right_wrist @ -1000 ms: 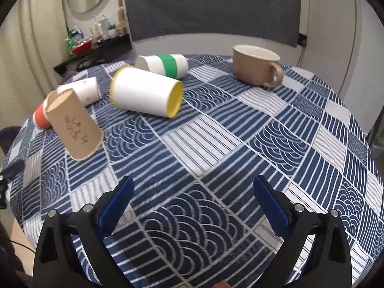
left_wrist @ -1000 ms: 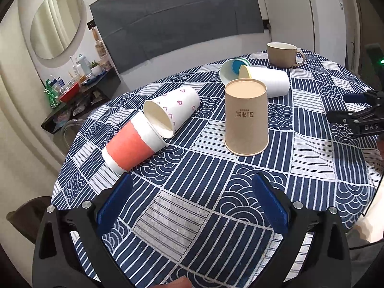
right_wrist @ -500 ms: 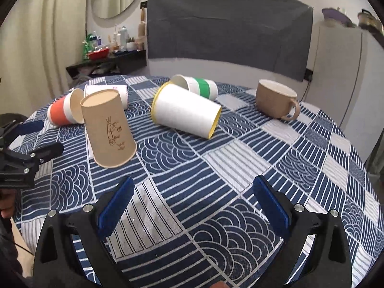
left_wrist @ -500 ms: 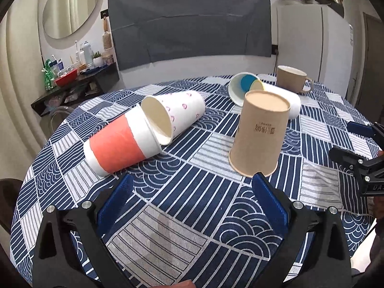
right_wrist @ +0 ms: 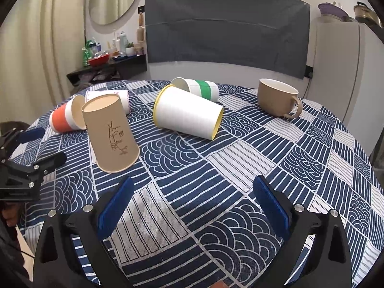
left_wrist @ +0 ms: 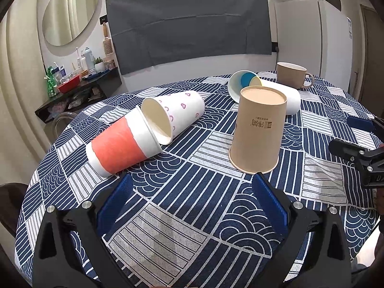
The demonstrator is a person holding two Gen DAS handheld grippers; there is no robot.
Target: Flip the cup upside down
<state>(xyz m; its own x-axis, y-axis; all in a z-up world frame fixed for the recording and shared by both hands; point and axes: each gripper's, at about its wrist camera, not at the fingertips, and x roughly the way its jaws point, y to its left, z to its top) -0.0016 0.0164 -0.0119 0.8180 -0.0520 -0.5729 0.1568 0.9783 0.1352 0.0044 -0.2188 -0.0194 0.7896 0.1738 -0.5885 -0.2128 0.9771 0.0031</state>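
A brown paper cup [left_wrist: 258, 129] stands upside down, mouth down, on the blue patterned tablecloth [left_wrist: 168, 216]; it also shows in the right wrist view [right_wrist: 110, 132]. My left gripper [left_wrist: 192, 204] is open and empty, just in front of the cup and apart from it. My right gripper [right_wrist: 192, 206] is open and empty, to the right of the cup. Each gripper shows at the edge of the other's view: the right gripper [left_wrist: 360, 144], the left gripper [right_wrist: 24, 153].
Several paper cups lie on their sides: an orange one [left_wrist: 122, 144], a heart-print one [left_wrist: 175, 115], a white yellow-rimmed one [right_wrist: 189, 112] and a green-banded one [right_wrist: 199, 88]. A tan mug [right_wrist: 278, 98] stands upright at the back right. A cluttered shelf [left_wrist: 79, 86] stands beyond the table.
Both grippers have dropped lower and tilted up toward level, so the cups appear closer and the room shows more. The cups have not moved.
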